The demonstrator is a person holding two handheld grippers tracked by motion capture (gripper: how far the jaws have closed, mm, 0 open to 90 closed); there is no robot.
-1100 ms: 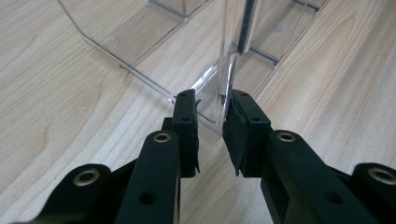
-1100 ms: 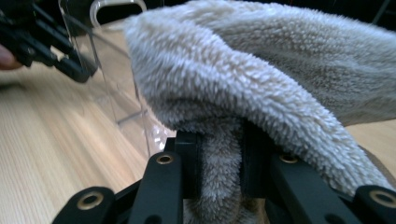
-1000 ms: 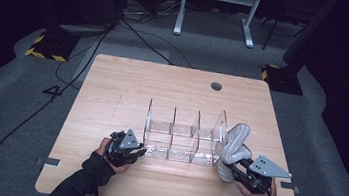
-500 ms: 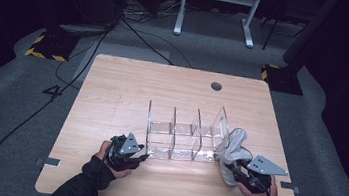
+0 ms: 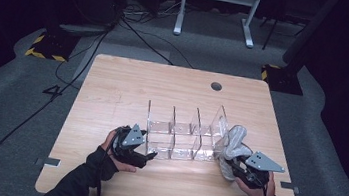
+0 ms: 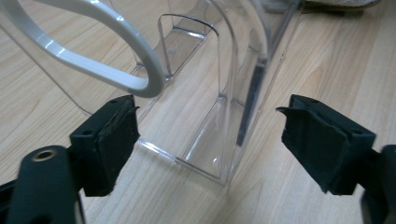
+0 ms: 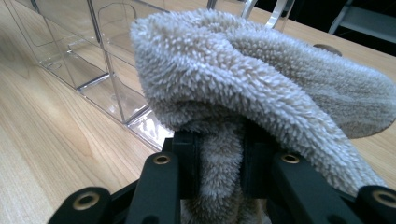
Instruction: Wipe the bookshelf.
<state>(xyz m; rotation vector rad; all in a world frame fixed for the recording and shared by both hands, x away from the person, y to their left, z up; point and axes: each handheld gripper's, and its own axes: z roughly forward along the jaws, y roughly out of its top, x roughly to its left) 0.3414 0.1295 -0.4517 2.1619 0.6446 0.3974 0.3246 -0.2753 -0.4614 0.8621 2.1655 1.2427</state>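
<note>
Going left to right in the high view: the left gripper (image 5: 149,154) is seen at about 7 o'clock on the wooden desk (image 5: 113,85), held low in a sleeved left hand (image 5: 115,153) and pointed at the near-left corner of the clear acrylic organizer (image 5: 183,132). In the left gripper view its jaws are spread wide, having just been opening, with nothing pinched between them; the organizer's near corner (image 6: 219,140) is framed in the gap, but the pads are not pressed on it. A white curved loop (image 6: 93,51) is also seen there, up at 11 o'clock, over the far side of the clear walls; what it belongs to can't be told. The organizer itself is parked roughly mid-desk, a row of open-topped compartments running across, all see-through. A round cable hole (image 5: 216,86) is found in the desk at around 1 o'clock, well apart from everything else. Over at 5 o'clock the right gripper (image 5: 233,161) is held in the right hand (image 5: 255,183), just beside the organizer's right end. A fluffy beige-grey cloth (image 5: 232,145) is clamped in it: in the right gripper view the jaws are closed nearly together on a bunched fold of the cloth (image 7: 261,84), and the rest is flopped up and over the top of them. Whether the cloth is touching the organizer's end wall can't be told for sure.
</note>
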